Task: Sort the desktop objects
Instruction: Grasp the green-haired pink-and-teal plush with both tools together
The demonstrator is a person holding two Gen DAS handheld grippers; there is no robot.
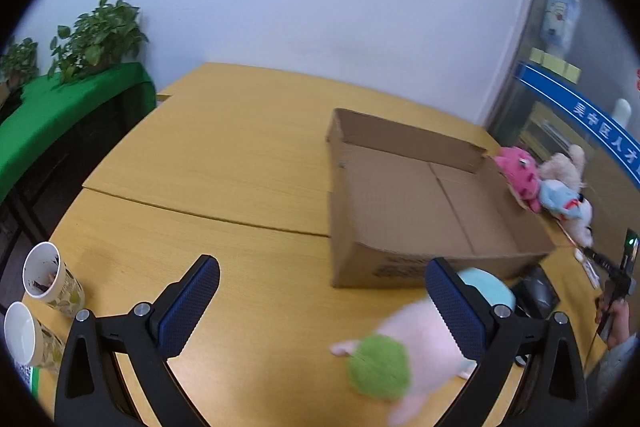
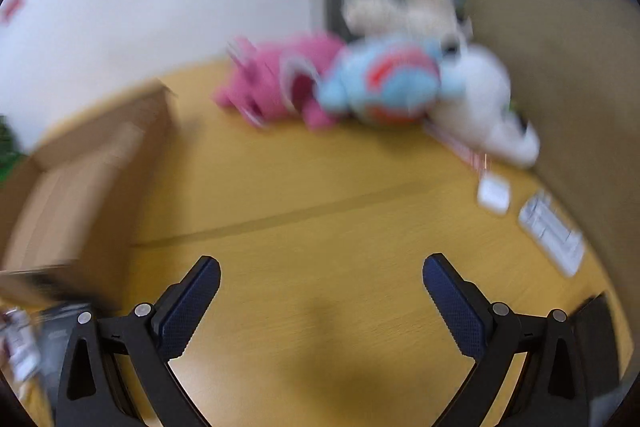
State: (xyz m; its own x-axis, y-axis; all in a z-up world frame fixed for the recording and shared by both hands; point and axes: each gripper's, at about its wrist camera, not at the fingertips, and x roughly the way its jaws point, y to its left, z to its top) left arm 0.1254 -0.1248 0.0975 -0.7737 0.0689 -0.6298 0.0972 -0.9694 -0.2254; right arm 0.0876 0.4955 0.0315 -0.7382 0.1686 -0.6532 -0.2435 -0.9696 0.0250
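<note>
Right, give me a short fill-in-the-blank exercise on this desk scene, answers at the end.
1. The cardboard box holds ____ toys.
2. The left gripper has its jaws ____.
3. The paper cups at the table's left edge number ____.
4. The plush toy by the left gripper has a ____ head.

Answers: no; open; two; green

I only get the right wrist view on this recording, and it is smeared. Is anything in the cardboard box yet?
Observer: No. The left wrist view shows the cardboard box empty.
Operator: Is the left gripper holding something?
Observer: No, the left gripper is open; a pink plush toy with a green part lies on the table beside its right finger.
Operator: Anything else on that side?
Observer: Two paper cups stand at the table's left edge.
</note>
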